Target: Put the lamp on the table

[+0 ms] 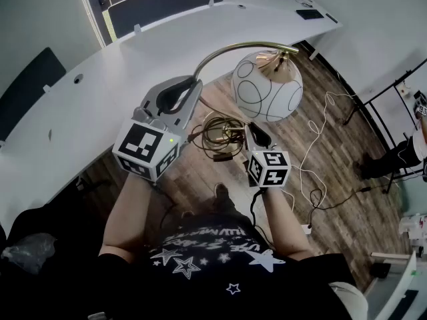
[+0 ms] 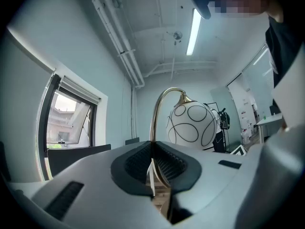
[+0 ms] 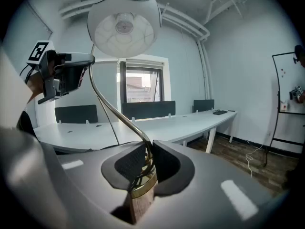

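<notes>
left claw (image 1: 189, 91) clamps brass lamp stem (image 1: 230, 46) | right claw (image 1: 257, 134) clamps stem foot | globe shade (image 1: 267, 87): likely fragile, top-heavy, grip metal only | bench (image 1: 80, 105) edge alongside

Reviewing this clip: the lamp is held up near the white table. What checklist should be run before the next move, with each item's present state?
1. Grip of the left tongs, shut on the lamp neck: ok.
2. Grip of the right tongs, shut on the stem just above the brass collar: ok.
3. The lamp shade hangs free, touching nothing: ok.
4. The table has a bare stretch next to the shade: ok.
5. The lamp base is free of the floor cables: cannot tell.
</notes>
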Motion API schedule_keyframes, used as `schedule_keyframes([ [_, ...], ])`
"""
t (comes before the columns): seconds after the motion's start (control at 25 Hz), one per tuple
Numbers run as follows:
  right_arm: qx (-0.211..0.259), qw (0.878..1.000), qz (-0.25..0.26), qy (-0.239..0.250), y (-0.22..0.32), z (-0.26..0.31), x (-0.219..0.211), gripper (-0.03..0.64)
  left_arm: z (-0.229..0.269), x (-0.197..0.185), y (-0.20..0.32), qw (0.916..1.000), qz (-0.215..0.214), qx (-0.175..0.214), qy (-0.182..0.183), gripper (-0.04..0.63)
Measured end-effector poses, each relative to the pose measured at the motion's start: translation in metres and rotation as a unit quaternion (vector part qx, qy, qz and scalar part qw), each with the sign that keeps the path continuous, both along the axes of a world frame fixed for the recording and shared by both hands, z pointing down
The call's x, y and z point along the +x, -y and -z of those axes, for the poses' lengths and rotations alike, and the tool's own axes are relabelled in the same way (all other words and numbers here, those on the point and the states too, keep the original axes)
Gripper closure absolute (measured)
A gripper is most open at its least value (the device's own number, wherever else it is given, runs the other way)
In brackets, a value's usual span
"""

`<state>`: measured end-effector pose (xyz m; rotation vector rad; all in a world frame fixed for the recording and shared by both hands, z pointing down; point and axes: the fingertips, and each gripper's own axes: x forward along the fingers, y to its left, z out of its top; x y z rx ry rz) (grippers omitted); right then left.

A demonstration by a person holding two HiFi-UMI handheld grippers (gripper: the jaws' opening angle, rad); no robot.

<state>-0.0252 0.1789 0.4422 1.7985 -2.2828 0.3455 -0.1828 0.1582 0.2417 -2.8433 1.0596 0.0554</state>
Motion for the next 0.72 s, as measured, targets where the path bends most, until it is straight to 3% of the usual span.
schedule_keyframes([
  [0.72, 0.004, 1.0, -0.014, 0.003, -0.029, 0.002, -0.008, 0.572, 0.001, -0.008, -0.027, 0.9999, -0.012, 0.003, -0.002, 0.563],
])
